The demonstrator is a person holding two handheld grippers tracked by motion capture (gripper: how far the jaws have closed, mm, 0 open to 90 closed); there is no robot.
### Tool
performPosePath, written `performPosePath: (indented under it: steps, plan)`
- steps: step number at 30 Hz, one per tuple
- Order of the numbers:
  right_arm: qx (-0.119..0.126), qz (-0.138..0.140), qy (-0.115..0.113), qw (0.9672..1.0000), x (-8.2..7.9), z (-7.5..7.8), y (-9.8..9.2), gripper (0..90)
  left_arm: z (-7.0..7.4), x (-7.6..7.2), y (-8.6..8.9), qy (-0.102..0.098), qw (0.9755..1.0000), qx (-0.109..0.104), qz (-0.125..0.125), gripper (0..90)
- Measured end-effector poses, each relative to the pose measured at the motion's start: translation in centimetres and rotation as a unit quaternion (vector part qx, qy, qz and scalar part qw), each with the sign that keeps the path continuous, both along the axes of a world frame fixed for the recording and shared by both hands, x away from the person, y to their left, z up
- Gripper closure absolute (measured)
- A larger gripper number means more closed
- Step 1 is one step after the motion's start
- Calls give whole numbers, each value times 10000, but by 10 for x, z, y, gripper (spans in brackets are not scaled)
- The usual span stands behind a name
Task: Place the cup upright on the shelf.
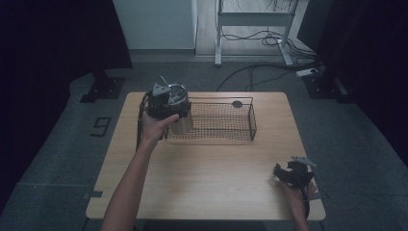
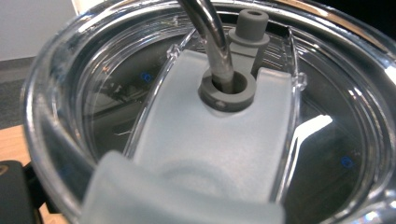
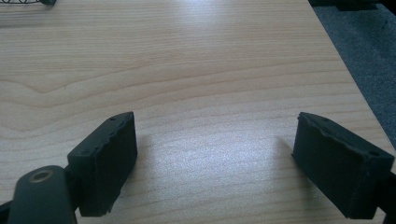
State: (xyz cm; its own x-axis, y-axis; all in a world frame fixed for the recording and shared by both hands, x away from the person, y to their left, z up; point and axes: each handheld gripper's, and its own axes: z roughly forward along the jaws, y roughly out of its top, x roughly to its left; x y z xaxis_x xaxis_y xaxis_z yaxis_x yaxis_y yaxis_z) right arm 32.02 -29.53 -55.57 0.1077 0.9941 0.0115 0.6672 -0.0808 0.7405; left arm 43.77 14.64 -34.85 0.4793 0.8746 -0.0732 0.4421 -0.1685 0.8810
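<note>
Filling the left gripper view at close range, a clear lid of a tumbler is showing a frosted slider, a grey grommet and a metal straw passing through it — details that the high view is not resolving. From above, the tumbler is appearing as a steel cup held at the left end of a wire basket, with the left gripper sitting over and against its upper part; whether it is standing on the basket floor or hanging just above it, I cannot tell. The left jaws are hidden, so whether they are clamping the cup or spread I cannot tell.

The right gripper is resting near the front right corner of the tabletop, well apart from the tumbler — its jaws are standing wide apart over bare light wood.

Beyond the tabletop, grey carpet, loose cables and a white desk frame are lying in a dim room.
</note>
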Motion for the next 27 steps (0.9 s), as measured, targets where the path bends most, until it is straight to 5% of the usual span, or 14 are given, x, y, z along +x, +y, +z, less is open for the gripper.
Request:
performPosePath:
  steps: [13,27]
  plan:
    - [7,-9,8,10000,0,0,0,136,-8,35,-12,-66,9999,122,93,37]
    - [6,-9,9,10000,0,0,0,136,-52,75,-32,142,9988,246,408,37]
